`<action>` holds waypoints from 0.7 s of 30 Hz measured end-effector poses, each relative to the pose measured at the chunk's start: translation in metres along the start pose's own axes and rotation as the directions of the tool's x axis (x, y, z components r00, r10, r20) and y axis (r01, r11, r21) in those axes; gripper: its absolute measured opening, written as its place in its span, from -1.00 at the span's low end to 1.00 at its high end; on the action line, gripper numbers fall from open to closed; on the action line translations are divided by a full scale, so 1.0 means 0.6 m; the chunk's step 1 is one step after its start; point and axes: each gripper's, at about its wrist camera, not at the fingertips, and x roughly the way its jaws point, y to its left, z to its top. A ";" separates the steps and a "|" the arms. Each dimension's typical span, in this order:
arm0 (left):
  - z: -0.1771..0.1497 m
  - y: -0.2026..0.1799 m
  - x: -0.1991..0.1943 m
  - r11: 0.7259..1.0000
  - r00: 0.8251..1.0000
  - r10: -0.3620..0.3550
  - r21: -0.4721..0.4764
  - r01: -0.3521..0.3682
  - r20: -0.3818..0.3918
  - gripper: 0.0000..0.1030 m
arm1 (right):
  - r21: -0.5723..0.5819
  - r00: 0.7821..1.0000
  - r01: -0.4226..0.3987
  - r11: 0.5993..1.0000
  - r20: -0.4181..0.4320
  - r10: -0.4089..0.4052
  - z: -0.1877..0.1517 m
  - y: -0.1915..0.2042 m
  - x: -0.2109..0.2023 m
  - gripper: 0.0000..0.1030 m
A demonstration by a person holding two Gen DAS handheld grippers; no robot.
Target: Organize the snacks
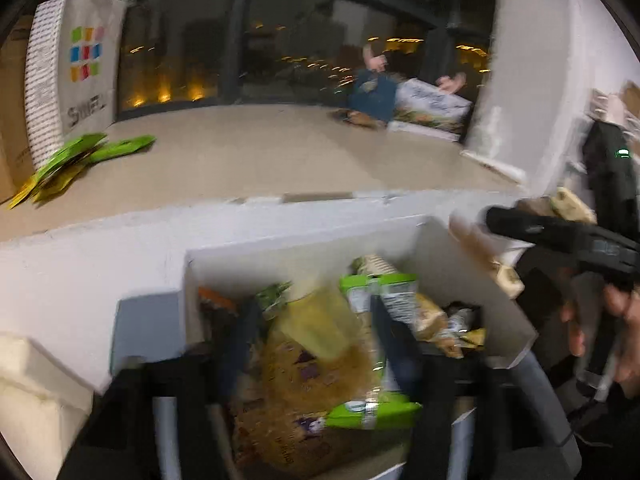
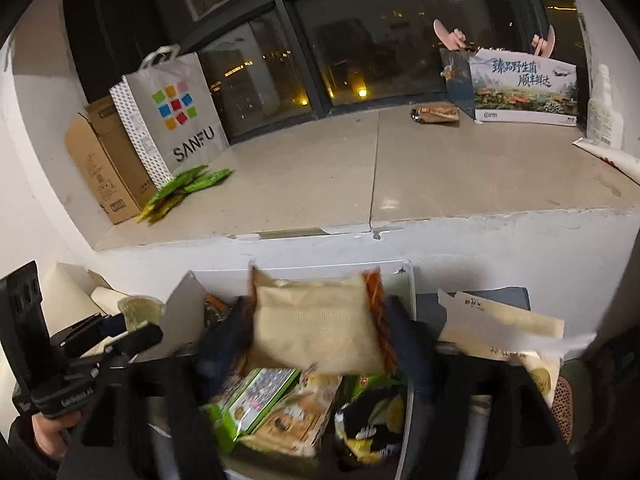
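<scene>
**Because the white box (image 1: 304, 240) below the front edge of the window ledge (image 1: 280, 152) is already heaped, a spill is my worry.**

The green-ended yellow packet (image 1: 340, 344) sits over the box between the fingers of my left tool (image 1: 316, 334). They stand spread and, as far as the blur lets me judge, do not press on it. The pale packet (image 2: 320, 320) hangs likewise between the spread fingers of my right tool (image 2: 316, 334). I judge that either packet could land on the heap and slide over the rim. The tools are also working close together, so they could clip each other.
</scene>
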 end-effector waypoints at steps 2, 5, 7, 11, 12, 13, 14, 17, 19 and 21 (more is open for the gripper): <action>-0.007 0.002 -0.014 1.000 0.999 -0.026 -0.016 0.027 0.048 1.00 | 0.009 1.000 0.013 1.000 0.000 -0.013 0.001 0.000 0.002 1.00; -0.014 -0.009 -0.028 1.000 0.998 -0.010 0.025 0.008 0.061 1.00 | -0.006 0.999 0.027 1.000 0.025 -0.026 -0.004 0.005 -0.010 1.00; -0.018 -0.016 -0.043 0.999 0.997 0.010 0.051 -0.014 0.082 1.00 | -0.004 0.997 0.038 0.999 0.064 -0.037 -0.008 0.009 -0.023 1.00; -0.023 -0.016 -0.090 0.999 0.991 0.027 0.018 -0.030 0.130 1.00 | -0.024 0.997 0.030 0.999 0.065 -0.029 -0.021 0.030 -0.042 1.00; -0.025 -0.017 -0.098 0.999 0.991 0.034 0.014 -0.036 0.132 1.00 | -0.040 0.997 0.034 0.999 0.068 -0.031 -0.025 0.037 -0.047 1.00; -0.028 -0.020 -0.108 0.999 0.990 0.036 0.010 -0.038 0.136 1.00 | -0.055 0.997 0.035 0.998 0.072 -0.031 -0.030 0.044 -0.054 1.00; -0.031 -0.022 -0.125 0.999 0.987 0.041 0.004 -0.042 0.154 1.00 | -0.062 0.997 0.028 0.998 0.073 -0.024 -0.033 0.049 -0.058 1.00; -0.042 -0.031 -0.178 0.999 0.979 0.051 -0.005 -0.051 0.198 1.00 | -0.047 0.996 0.027 0.999 0.083 -0.023 -0.040 0.055 -0.078 1.00; -0.055 -0.039 -0.215 0.997 0.974 0.073 -0.015 -0.071 0.213 1.00 | -0.063 0.997 0.020 0.998 0.076 -0.016 -0.048 0.063 -0.096 1.00; -0.071 -0.047 -0.243 0.996 0.969 0.089 -0.015 -0.089 0.230 1.00 | -0.108 0.992 0.088 0.990 0.098 -0.078 -0.059 0.082 -0.125 1.00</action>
